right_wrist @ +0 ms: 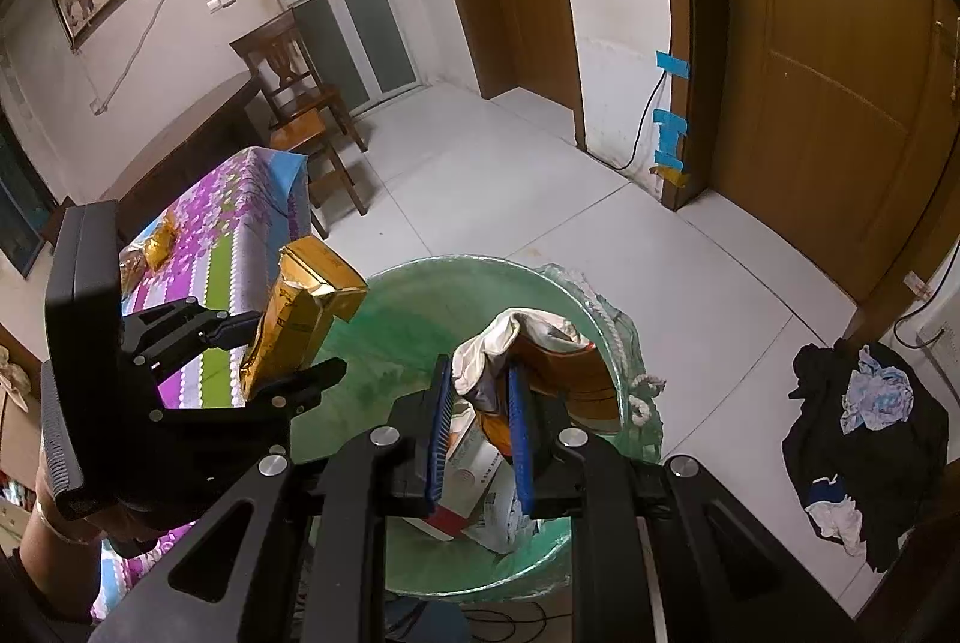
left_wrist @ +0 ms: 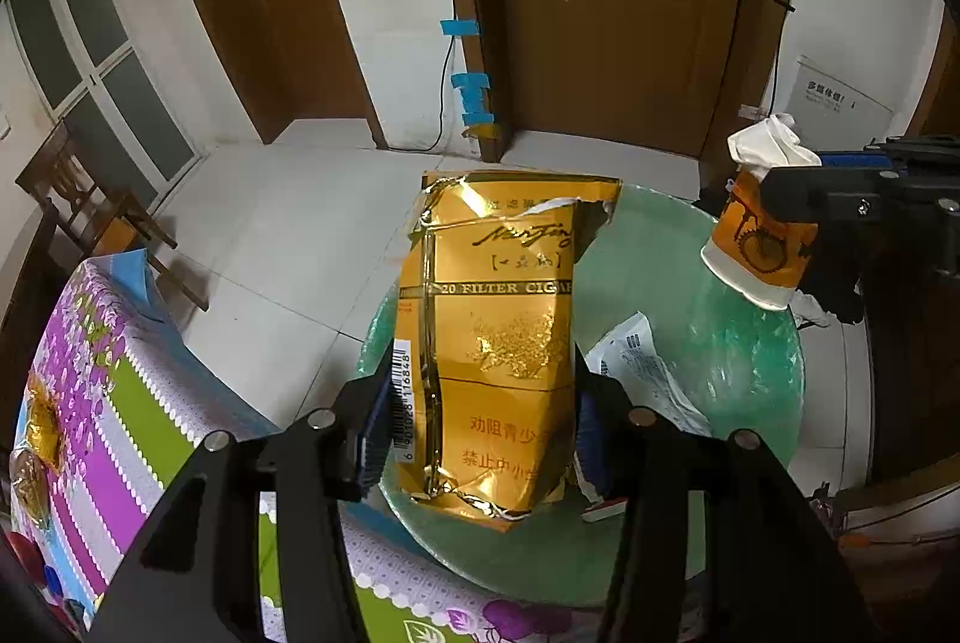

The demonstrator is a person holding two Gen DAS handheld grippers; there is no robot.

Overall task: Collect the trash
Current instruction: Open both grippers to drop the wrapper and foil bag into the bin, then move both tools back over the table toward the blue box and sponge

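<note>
A crumpled gold cigarette pack (left_wrist: 498, 331) stands upright between the blue pads of my left gripper (left_wrist: 486, 403), which is shut on its lower half. It hangs over the near rim of a green-bagged trash bin (left_wrist: 660, 247). In the right wrist view my right gripper (right_wrist: 480, 391) is shut on a squashed orange paper cup (right_wrist: 576, 373) stuffed with white tissue (right_wrist: 522, 331), above the bin's (right_wrist: 420, 295) opening. The left wrist view shows that cup (left_wrist: 750, 247) at the right; the right wrist view shows the pack (right_wrist: 294, 325) in the left gripper (right_wrist: 282, 349).
A white wrapper (left_wrist: 648, 373) and a carton (right_wrist: 468, 469) lie inside the bin. Left of it is a table with a floral cloth (right_wrist: 228, 223) bearing gold wrappers (right_wrist: 159, 235). A wooden chair (right_wrist: 300, 103) stands behind; dark clothes (right_wrist: 858, 439) lie on the floor at right.
</note>
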